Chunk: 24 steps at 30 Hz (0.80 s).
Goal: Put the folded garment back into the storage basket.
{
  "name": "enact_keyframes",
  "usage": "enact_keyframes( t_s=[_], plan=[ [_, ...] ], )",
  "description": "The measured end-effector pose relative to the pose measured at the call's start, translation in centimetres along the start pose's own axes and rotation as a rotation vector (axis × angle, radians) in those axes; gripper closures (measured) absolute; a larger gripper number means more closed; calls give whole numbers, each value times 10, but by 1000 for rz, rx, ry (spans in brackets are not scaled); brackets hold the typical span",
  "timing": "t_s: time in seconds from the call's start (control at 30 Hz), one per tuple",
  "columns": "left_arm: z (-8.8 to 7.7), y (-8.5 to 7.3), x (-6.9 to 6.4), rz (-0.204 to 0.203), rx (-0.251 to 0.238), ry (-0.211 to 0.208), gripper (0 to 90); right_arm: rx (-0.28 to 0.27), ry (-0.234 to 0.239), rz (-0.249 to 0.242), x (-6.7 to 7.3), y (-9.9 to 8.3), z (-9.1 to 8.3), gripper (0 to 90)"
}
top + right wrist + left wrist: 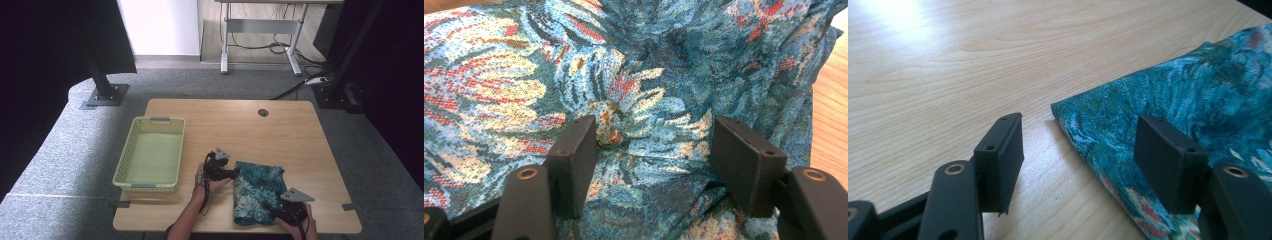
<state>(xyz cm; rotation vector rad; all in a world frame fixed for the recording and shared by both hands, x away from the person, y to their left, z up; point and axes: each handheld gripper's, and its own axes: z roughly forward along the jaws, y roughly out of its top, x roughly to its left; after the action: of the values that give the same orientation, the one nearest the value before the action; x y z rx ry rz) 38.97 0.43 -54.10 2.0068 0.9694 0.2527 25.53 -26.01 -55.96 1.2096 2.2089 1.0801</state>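
Wooden table (280, 125), light grain, with a round cable hole (263, 112) near the far edge. Pale green perforated basket (123, 159) on the table's left part, long side running front to back, grey handle at each end. Grey carpet (60, 150) around the table. Black post (102, 82) on a floor plate, far left. White-framed desk (260, 25) behind, cables (300, 82) trailing on the floor beside it.

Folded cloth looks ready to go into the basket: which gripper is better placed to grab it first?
Probably the left gripper: its open jaws straddle the edge of the folded cloth on the side facing the basket. The right gripper, also open, sits over cloth at the near edge.
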Motion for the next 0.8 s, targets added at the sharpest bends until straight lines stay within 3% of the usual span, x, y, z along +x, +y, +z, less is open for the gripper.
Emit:
enact_keyframes(
  t_s=[0.2,0.33,0.6,0.8],
  plan=[
    [15,6,-5,23,25,0,361,-1,-1,1,0,0,0,350],
    [23,8,-7,48,45,22,358,-1,-1,1,0,0,0,350],
    [34,8,-10,46,38,24,352,-2,-3,1,0,0,0,350],
    [42,12,-21,113,57,43,351,-3,-10,7,1,-1,-1,350]
  ],
)
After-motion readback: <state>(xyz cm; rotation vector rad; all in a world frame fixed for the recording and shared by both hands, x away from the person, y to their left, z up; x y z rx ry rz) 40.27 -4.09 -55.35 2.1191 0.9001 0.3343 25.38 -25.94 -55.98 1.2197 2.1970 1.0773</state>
